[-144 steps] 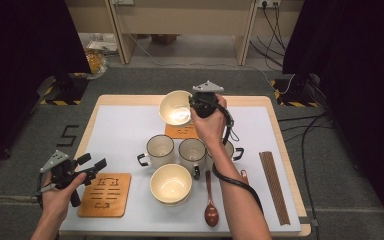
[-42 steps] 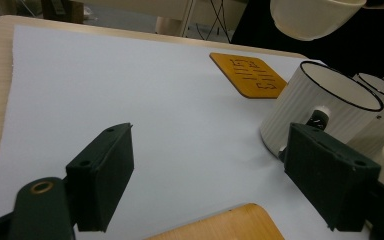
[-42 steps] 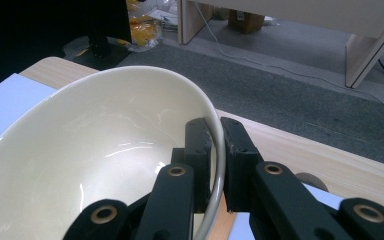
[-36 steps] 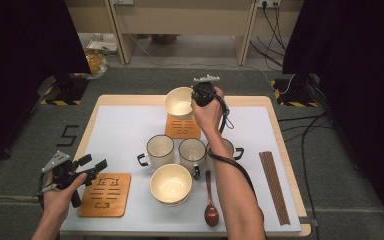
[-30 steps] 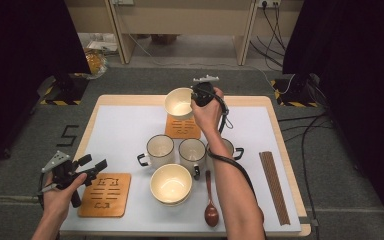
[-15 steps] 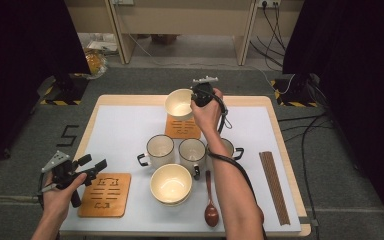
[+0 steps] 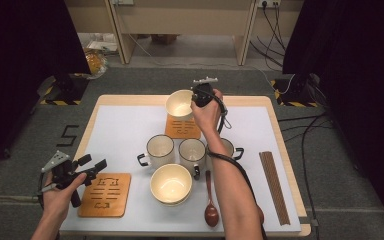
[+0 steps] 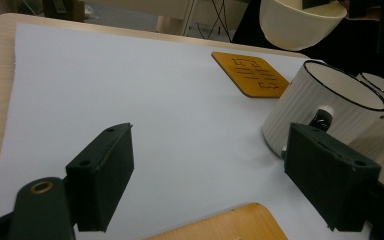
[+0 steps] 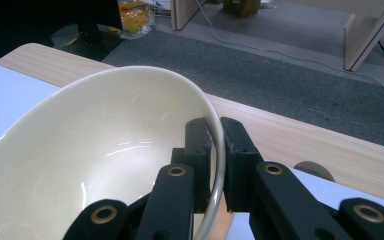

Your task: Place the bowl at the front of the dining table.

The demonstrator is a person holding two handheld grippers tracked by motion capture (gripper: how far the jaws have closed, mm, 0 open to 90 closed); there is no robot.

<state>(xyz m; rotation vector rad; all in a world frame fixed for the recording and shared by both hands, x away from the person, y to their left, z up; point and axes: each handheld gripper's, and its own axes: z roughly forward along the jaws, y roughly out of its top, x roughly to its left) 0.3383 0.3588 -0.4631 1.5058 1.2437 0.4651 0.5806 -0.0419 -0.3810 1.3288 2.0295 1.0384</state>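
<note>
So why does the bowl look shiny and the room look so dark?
In the right gripper view, lamp glare streaks the glazed inside of the held bowl. In the high view, black curtains darken both sides while the table is evenly lit. In the left gripper view, the near jaws look soft, slightly blurred.
</note>
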